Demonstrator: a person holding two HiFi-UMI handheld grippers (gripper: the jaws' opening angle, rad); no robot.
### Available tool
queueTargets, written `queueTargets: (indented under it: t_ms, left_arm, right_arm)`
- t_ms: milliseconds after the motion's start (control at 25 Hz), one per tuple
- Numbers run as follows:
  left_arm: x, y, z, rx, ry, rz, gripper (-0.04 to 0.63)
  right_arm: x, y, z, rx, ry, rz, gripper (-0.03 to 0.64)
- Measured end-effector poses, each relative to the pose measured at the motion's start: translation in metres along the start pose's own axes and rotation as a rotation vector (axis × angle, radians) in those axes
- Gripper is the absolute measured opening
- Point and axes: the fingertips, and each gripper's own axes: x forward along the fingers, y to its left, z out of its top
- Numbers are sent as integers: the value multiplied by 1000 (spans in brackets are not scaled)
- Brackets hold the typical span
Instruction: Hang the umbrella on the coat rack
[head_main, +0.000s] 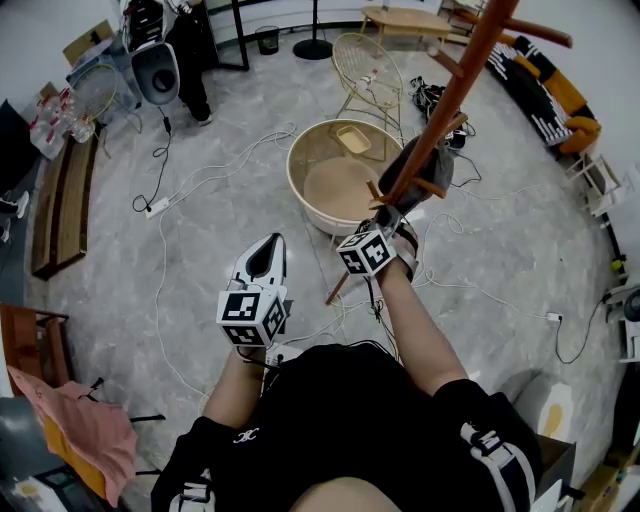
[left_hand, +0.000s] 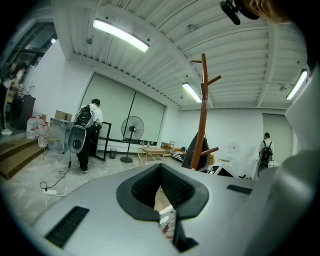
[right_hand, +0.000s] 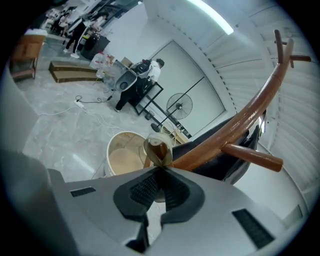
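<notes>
The brown wooden coat rack (head_main: 455, 90) leans across the head view, with short pegs along its pole. A dark folded umbrella (head_main: 422, 165) hangs against the pole, also seen in the right gripper view (right_hand: 227, 162) and far off in the left gripper view (left_hand: 196, 154). My right gripper (head_main: 385, 222) is at the pole just below the umbrella. Its jaws (right_hand: 159, 169) are shut on the umbrella's pale strap loop (right_hand: 158, 146), and a brown peg end shows inside the loop. My left gripper (head_main: 268, 245) hovers left of the rack, shut (left_hand: 160, 167) and holding nothing.
A large round beige tub (head_main: 305, 195) stands on the floor behind the rack. A wire chair (head_main: 365, 65), cables and a power strip (head_main: 157, 206) lie around. A person (head_main: 190, 50) stands at the back left by a fan. Low wooden benches (head_main: 60, 210) line the left side.
</notes>
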Motion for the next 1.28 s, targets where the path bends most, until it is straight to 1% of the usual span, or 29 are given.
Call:
queueTargets:
  t_ms: [120, 200, 240, 280, 400, 480, 560, 640, 760, 880, 1000, 1120, 1280]
  left_arm:
    - [-5, 2, -5, -5, -2, -3, 17]
    - [-7, 2, -8, -8, -1, -6, 17]
    - [-9, 2, -8, -9, -1, -7, 17]
    - [-11, 2, -8, -11, -1, -8, 17]
    - [-19, 2, -10, -12, -2, -10, 17]
    - [-23, 4, -11, -14, 0, -8, 17]
    - [-27, 5, -12, -16, 3, -4, 17]
    - [-30, 7, -12, -16, 5, 1, 17]
    - [-35, 11, -14, -14, 8, 8, 17]
    - [-38, 15, -15, -13, 10, 17, 17]
    - [-41, 19, -16, -11, 15, 23, 17]
    - [-43, 20, -19, -10, 25, 25, 17]
    - [-42, 21, -23, -6, 48, 21, 17]
  right_arm:
    - [-6, 9, 0, 0, -3, 17, 15]
    - [-8, 15, 0, 37, 4, 55, 15]
    - [-8, 18, 0, 76, 12, 85, 15]
    - [-9, 21, 0, 130, 25, 125, 15]
    - [-12, 31, 0, 346, 68, 255, 15]
    - [-13, 31, 0, 466, 86, 300, 15]
    - [-15, 30, 5, 551, 87, 321, 15]
    - [-17, 28, 12, 600, 82, 320, 15]
    - [-16, 30, 20, 645, 82, 305, 15]
    - [-12, 31, 24, 676, 83, 274, 15]
    - [-11, 29, 22, 745, 88, 251, 15]
    - [-9, 27, 18, 820, 88, 250, 17]
    - [-8, 25, 18, 877, 83, 259, 17]
